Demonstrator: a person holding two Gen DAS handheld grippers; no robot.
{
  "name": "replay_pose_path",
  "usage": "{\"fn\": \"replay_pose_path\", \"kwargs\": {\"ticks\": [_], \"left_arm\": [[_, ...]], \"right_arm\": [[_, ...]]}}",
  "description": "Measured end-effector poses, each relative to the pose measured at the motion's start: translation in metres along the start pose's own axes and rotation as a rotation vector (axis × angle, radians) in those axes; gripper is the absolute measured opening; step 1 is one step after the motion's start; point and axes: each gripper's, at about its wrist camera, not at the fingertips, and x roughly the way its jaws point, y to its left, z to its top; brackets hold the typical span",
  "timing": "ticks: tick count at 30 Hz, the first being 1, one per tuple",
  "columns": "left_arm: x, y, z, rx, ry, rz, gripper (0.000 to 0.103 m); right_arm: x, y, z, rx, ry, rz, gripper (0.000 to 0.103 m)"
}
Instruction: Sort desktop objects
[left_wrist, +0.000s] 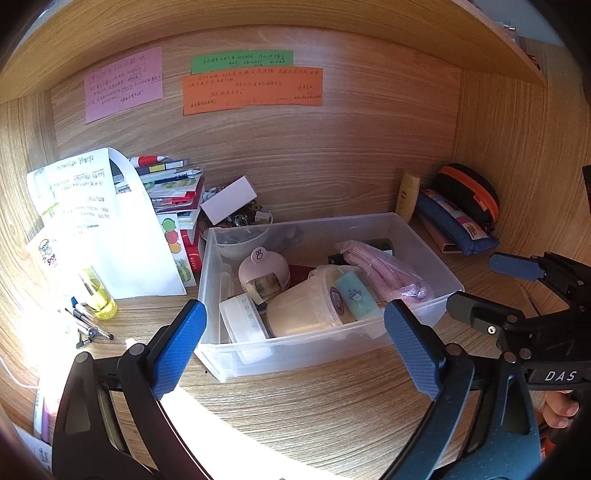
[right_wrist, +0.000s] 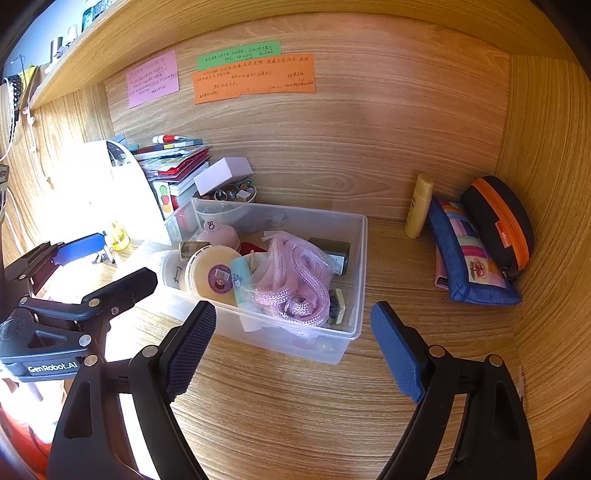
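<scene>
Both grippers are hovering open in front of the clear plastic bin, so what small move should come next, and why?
Probably ease the right gripper forward toward the blue patchwork pencil pouch leaning by the black case with the orange zip. It lies loose on the wooden desk, outside the clear plastic bin, and both grippers hold nothing.
</scene>
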Motion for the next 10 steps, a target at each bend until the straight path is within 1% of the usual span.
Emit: {"fn": "replay_pose_path", "kwargs": {"ticks": [7,10], "left_arm": [[-0.0044,-0.0028,-0.0023,0.02,-0.044,0.02,0.098],[-0.0049,-0.0031,-0.0017,0.026,-0.038,0.027,0.098]], "right_arm": [[0.0018,0.0005,-0.0014,0.004,0.009,0.006,0.084],[0.0013,0.0008,-0.0019,0.004,0.008,0.006,0.084]]}}
